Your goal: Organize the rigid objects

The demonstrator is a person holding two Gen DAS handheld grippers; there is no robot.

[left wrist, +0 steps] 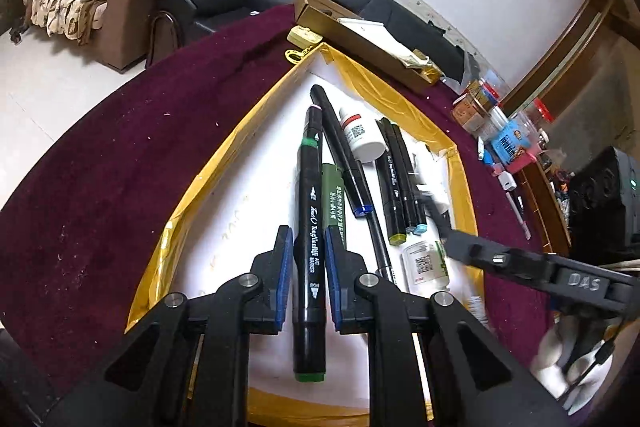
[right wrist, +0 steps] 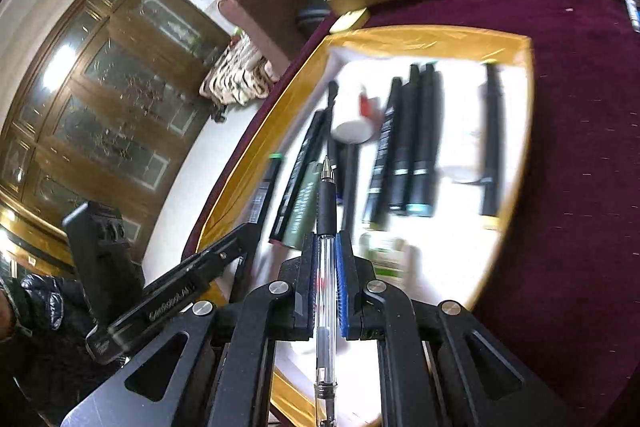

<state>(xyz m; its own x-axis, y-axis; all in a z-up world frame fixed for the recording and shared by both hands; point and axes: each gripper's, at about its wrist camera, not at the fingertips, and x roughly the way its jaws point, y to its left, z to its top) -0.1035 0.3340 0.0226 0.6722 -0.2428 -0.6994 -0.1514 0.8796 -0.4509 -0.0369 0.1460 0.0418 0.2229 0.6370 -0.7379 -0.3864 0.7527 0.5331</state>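
Left gripper (left wrist: 305,259) clamped on a black marker (left wrist: 310,227) with green ends, blue pads (left wrist: 285,267) pressed against its barrel, marker running lengthwise over the white tray (left wrist: 240,211) with the yellow taped rim. Right gripper (right wrist: 327,283) clamped on a clear ballpoint pen (right wrist: 325,267) with a black grip, tip pointing out over the same tray. Rest of the stuff lying toward the tray's far and right side: a row of black markers (left wrist: 396,183) side by side, a small white bottle (left wrist: 362,137) just left of them, a green tube (left wrist: 334,199) under the held marker, another small bottle (left wrist: 426,263) near the right edge. Right wrist view pretty smeared, so probably the same markers there, hard to say. Tray sitting on a dark red tablecloth (left wrist: 120,155), cardboard box (left wrist: 360,39) beyond the tray's far corner.
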